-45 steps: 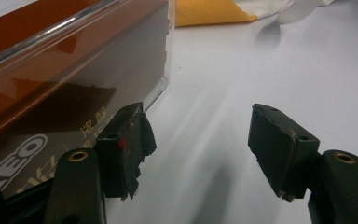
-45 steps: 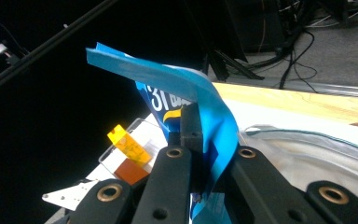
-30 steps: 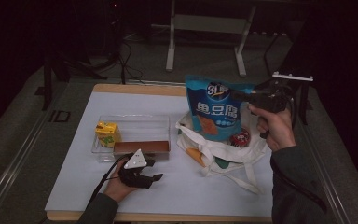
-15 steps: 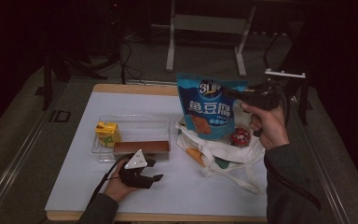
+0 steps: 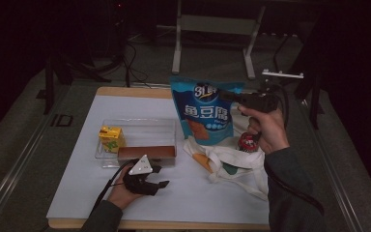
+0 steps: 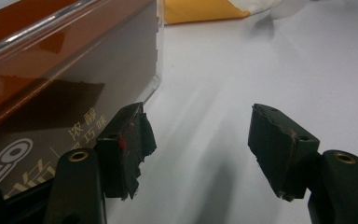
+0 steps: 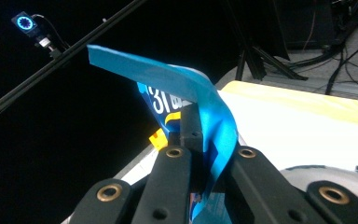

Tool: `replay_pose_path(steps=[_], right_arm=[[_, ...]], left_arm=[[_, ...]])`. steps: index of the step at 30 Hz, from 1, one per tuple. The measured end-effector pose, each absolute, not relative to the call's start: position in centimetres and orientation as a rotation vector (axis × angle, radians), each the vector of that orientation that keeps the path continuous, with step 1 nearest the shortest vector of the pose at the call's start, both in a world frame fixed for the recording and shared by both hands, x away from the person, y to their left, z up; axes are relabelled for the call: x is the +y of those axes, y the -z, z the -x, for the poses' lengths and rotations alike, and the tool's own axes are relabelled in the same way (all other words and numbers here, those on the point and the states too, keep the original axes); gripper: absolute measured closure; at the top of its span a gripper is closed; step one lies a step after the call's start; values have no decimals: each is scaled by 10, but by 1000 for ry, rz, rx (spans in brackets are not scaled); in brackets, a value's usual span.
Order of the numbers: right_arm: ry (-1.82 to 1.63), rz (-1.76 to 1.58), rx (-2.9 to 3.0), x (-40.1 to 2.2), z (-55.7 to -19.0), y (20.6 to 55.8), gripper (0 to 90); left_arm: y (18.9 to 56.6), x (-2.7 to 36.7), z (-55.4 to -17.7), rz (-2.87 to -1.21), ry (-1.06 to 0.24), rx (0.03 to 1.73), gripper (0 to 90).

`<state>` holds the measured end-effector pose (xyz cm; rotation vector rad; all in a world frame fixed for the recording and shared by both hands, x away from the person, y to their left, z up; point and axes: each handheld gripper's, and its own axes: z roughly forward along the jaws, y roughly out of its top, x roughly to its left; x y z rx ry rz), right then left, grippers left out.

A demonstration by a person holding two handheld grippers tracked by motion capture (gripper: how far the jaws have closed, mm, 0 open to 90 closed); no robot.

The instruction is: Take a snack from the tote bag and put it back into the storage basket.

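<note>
High view: right gripper (image 5: pixel 232 96), clamped tight on top edge of blue snack bag (image 5: pixel 203 113), has swung it left off the tote bag (image 5: pixel 232 162) toward clear tray (image 5: pixel 137 126), mid-air above surface (image 5: pixel 77 193); left gripper (image 5: pixel 157 180) rests idle, jaws apart, empty.

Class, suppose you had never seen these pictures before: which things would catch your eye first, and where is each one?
The big blue snack bag stands out first, held up above the white tote bag at the table's right, its top edge pinched in the shut right gripper. Next comes the clear tray at the left, with a yellow juice carton and a brown box inside it. Just in front, the left gripper rests on the white table, jaws apart.
</note>
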<state>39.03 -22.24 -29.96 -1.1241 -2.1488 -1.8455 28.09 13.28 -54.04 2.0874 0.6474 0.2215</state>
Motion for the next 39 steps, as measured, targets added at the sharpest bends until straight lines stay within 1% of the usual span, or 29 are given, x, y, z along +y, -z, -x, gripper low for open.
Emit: replay_pose_path(steps=[23, 39], right_arm=[[1842, 1051, -2093, -176, -393, 299, 895], [1841, 1018, -2089, -156, -393, 302, 894]], left_arm=[[540, 133, -281, -2084, -214, 639, 367], [540, 133, -281, -2086, -211, 638, 367]])
